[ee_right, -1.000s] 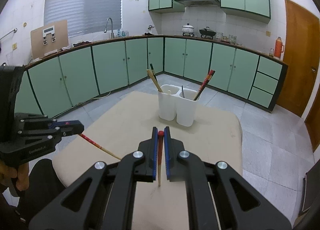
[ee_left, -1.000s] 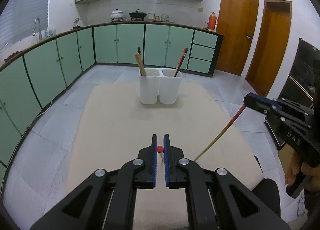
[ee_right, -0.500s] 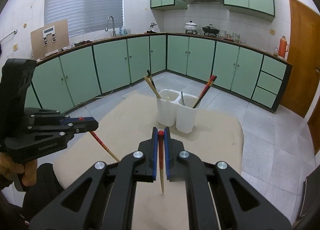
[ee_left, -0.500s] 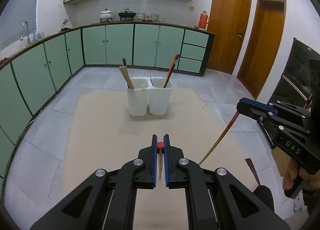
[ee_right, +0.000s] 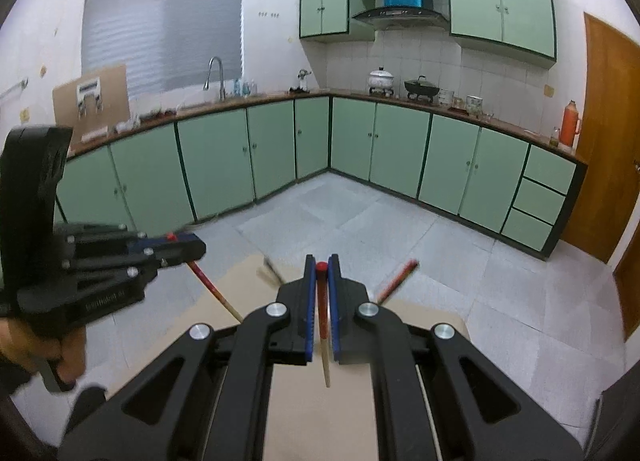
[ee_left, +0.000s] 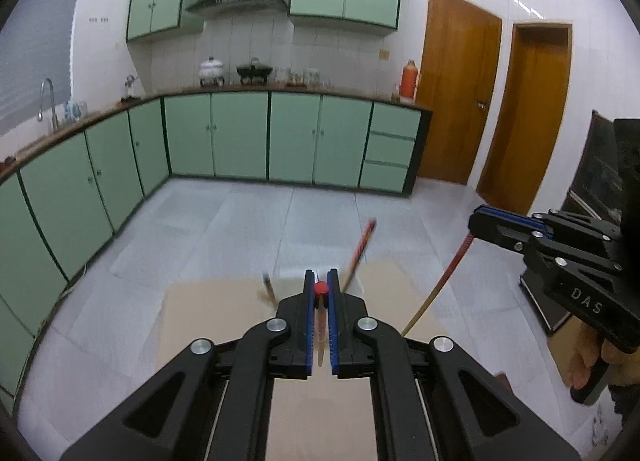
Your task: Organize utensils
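My left gripper (ee_left: 320, 289) is shut on a red-topped chopstick (ee_left: 320, 325) that hangs down between its jaws. My right gripper (ee_right: 321, 267) is shut on a second red-topped chopstick (ee_right: 322, 325), tip pointing down over the beige table (ee_right: 320, 401). Each gripper shows in the other's view: the right one (ee_left: 476, 223) with its chopstick (ee_left: 440, 285), the left one (ee_right: 198, 247) with its chopstick (ee_right: 212, 287). The white holder is hidden behind the jaws. Only the tops of a red chopstick (ee_left: 362, 249) and darker utensils (ee_left: 267, 285) standing in it stick out.
Green kitchen cabinets (ee_left: 240, 137) run along the far walls, with a sink tap (ee_right: 216, 73) and pots (ee_left: 212, 69) on the counter. Two wooden doors (ee_left: 456, 97) stand at the right. Grey tiled floor lies beyond the table's far edge.
Both grippers have tilted up and come closer to the holder, which has dropped behind the jaws. Each still holds its chopstick.
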A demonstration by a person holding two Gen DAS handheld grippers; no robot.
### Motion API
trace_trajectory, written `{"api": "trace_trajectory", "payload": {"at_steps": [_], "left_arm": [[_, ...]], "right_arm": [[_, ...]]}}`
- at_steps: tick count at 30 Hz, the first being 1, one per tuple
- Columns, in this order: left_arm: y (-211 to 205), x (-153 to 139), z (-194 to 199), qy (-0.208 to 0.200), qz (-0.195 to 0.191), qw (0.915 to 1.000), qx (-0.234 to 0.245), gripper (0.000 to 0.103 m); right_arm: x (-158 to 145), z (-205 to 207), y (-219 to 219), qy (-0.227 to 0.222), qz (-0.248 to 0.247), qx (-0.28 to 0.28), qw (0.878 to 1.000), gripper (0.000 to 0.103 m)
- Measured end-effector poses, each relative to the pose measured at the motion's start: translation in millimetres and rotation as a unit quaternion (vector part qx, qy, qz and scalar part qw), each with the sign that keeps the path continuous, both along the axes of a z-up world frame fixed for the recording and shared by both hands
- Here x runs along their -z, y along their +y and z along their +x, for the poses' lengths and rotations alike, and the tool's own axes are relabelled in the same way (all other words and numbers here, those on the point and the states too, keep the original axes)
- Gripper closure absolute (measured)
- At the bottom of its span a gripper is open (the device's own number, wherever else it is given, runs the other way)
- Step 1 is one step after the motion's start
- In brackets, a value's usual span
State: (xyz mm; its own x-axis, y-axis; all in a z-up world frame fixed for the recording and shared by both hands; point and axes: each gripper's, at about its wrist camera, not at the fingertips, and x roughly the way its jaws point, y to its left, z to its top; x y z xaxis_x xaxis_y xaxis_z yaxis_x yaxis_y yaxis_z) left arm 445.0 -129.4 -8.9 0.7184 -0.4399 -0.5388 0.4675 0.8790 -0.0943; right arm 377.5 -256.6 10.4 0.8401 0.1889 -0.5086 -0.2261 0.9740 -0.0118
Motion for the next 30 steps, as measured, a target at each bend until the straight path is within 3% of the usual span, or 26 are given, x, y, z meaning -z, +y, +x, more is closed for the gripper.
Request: {"api": "trace_trajectory", "payload": {"at_steps": [4, 9, 17, 24, 25, 26, 27, 29, 30], "left_arm": [[-8, -20, 35, -0.019, -0.008, 0.9997, -0.012, 0.097], [-22, -20, 87, -0.029, -0.006, 0.9992, -0.029, 0.097], [-34, 34, 138, -0.015, 0.002, 0.9993, -0.033, 0.097], [-33, 82, 161, 0.028, 0.011, 0.9989, -0.035, 0.097], [-31, 85, 161, 0.032, 0.012, 0.9988, -0.035, 0.095], [-31, 87, 161, 0.035, 0.012, 0.9987, -0.034, 0.079], [-28, 86, 158, 0.032, 0.012, 0.9988, -0.036, 0.056], [-22, 76, 148, 0.005, 0.013, 0.9990, -0.043, 0.040], [-22, 71, 144, -0.003, 0.015, 0.9989, -0.043, 0.038]], "right_arm": [[-18, 38, -3, -0.018, 0.000, 0.013, 1.000, 0.098], [-11, 86, -6, -0.019, -0.006, 0.028, 0.999, 0.098], [53, 138, -20, 0.018, -0.006, 0.047, 0.999, 0.098], [107, 156, -27, 0.076, 0.007, 0.056, 0.996, 0.096], [112, 156, -28, 0.081, 0.007, 0.059, 0.995, 0.094], [113, 155, -27, 0.082, 0.008, 0.060, 0.995, 0.084], [112, 153, -28, 0.079, 0.011, 0.062, 0.995, 0.070], [102, 144, -31, 0.061, 0.022, 0.073, 0.995, 0.054], [94, 136, -32, 0.050, 0.028, 0.078, 0.995, 0.046]]}}
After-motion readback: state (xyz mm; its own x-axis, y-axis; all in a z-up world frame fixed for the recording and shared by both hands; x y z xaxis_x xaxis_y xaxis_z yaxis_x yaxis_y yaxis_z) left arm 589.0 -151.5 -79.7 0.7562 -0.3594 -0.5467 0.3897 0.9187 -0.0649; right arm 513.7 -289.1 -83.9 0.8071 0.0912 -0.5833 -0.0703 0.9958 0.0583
